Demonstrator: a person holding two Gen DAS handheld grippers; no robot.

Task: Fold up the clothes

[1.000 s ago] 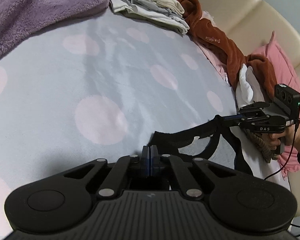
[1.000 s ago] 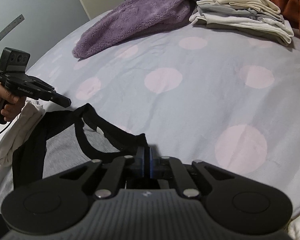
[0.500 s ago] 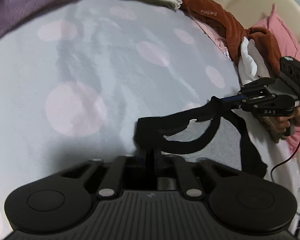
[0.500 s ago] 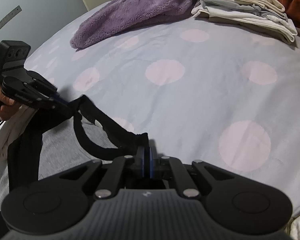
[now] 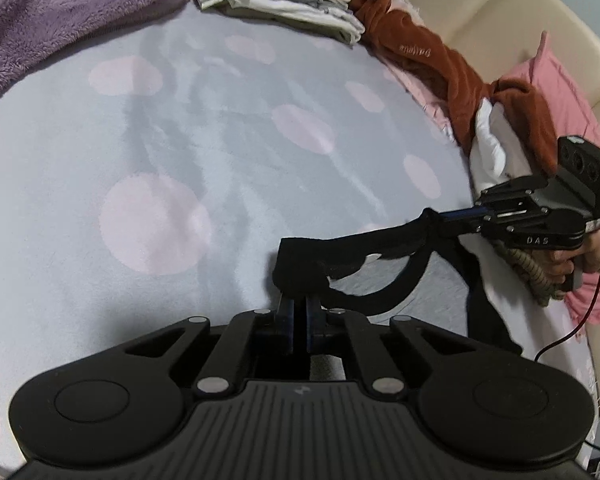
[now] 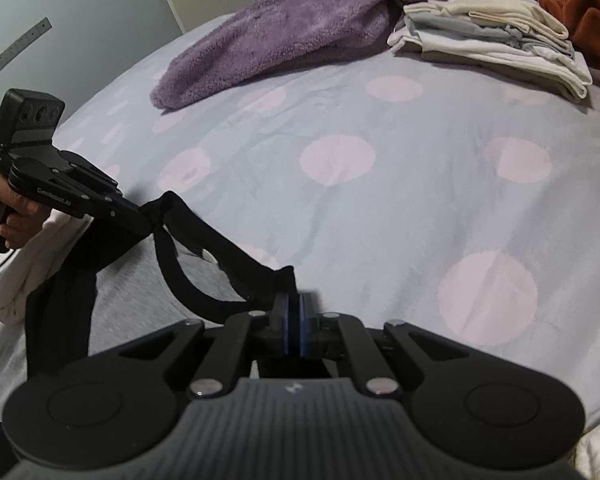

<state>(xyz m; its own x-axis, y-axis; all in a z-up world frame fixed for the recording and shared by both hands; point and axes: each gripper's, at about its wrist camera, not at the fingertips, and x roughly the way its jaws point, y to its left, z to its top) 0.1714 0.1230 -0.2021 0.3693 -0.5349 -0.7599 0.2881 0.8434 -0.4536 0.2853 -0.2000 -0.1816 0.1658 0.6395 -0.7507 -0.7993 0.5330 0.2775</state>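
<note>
Garment: one black-trimmed grey top is hanging between the two grippers, its black straps stretching from one pinch to the other while the grey body is trailing low toward the bed edge beneath them.
Left gripper: its fingers are pressing together on a bunched black strap end just ahead of its tips; in the right wrist view it is showing at far left, pinching that same end.
Right gripper: its fingers are likewise clamping a black strap end directly in front; from the left wrist view it is sitting ahead and to the right, nipping the cloth at its tips.
Step in hand: judging by the pose, the person is lifting the top by its shoulders to spread it out on the polka-dot bedsheet ahead of both grippers.
Doing it well: both pinches are needing to hold firm, level and well apart, so the body is draping without twisting; the straps are looking tangled and may be needing a shake.
Count: two grippers, one garment held, one stack of folded pale clothes far ahead, one purple fleece beside it, one rust-brown garment off to the right.
</note>
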